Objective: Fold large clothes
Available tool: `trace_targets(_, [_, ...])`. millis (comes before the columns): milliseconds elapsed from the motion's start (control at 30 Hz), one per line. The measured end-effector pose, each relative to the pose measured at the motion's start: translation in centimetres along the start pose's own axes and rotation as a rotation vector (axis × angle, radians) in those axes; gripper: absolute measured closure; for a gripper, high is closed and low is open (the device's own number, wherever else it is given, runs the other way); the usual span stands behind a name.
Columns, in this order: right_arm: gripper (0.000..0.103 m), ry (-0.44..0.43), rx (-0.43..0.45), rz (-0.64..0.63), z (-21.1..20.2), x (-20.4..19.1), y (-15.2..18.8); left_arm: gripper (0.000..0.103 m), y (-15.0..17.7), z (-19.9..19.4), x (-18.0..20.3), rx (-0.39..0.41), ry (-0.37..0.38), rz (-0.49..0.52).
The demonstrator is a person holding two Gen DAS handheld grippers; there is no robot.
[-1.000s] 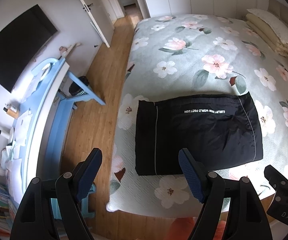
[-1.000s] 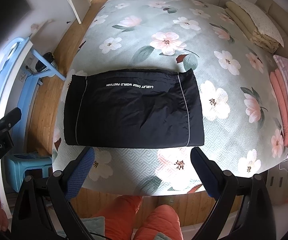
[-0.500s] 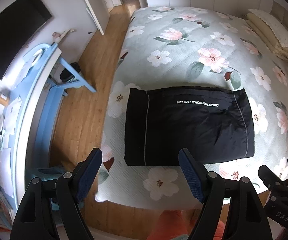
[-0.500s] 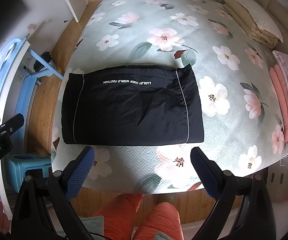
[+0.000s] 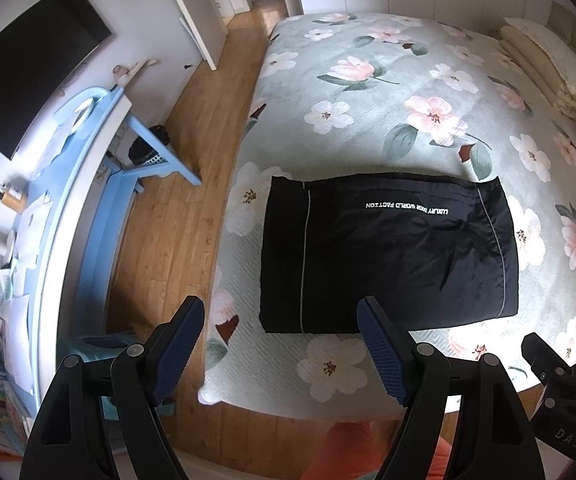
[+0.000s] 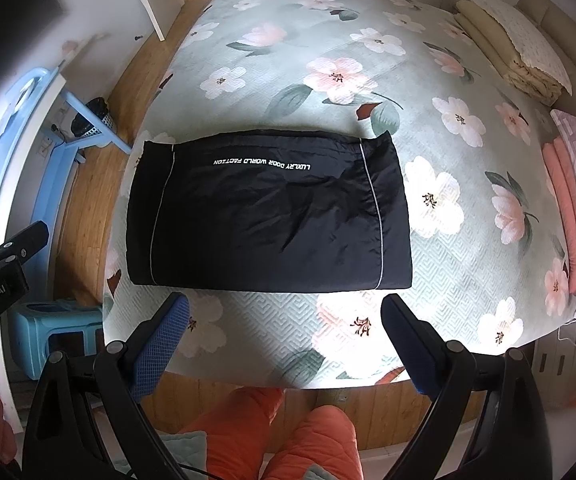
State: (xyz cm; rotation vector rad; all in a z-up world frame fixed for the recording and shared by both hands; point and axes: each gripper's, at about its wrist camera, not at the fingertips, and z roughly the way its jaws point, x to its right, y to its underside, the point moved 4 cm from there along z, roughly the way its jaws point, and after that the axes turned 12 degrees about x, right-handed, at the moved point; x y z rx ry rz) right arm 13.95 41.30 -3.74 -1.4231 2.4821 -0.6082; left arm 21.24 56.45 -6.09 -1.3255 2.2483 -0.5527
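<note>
A black garment [image 5: 387, 252] with thin white piping and white lettering lies folded into a flat rectangle near the foot of the bed; it also shows in the right wrist view [image 6: 268, 212]. My left gripper [image 5: 282, 346] is open and empty, held in the air above the bed's near edge, short of the garment's near left part. My right gripper [image 6: 286, 332] is open and empty, also above the near edge, short of the garment's near side. Neither touches the cloth.
The bed [image 5: 427, 80] has a green floral quilt. Folded beige bedding [image 6: 515, 52] and pink blankets [image 6: 567, 208] lie at its right. A light blue desk [image 5: 88, 168] and a black bin [image 5: 148, 152] stand at the left on the wooden floor. A blue stool [image 6: 60, 332] stands near the bed corner.
Both grippers have pulled back and up from the bed, so the folded garment looks smaller and farther away. The garment itself has not moved. Both grippers stay open.
</note>
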Motion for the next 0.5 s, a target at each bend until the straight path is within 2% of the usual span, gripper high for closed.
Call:
trace_targets(300, [0.006, 0.0, 0.001, -0.02, -0.14, -0.09, -0.23, 0.023, -0.22, 0.04, -0.36, 0.012, -0.021, -0.004])
trace_targets(400, [0.006, 0.002, 0.002, -0.022, -0.18, -0.17, -0.29, 0.023, -0.41, -0.43, -0.39, 0.056, -0.05, 0.017])
trace_targets(500, [0.006, 0.003, 0.002, -0.022, -0.18, -0.11, -0.35, 0.023, -0.42, -0.28, -0.43, 0.043, -0.009, 0.001])
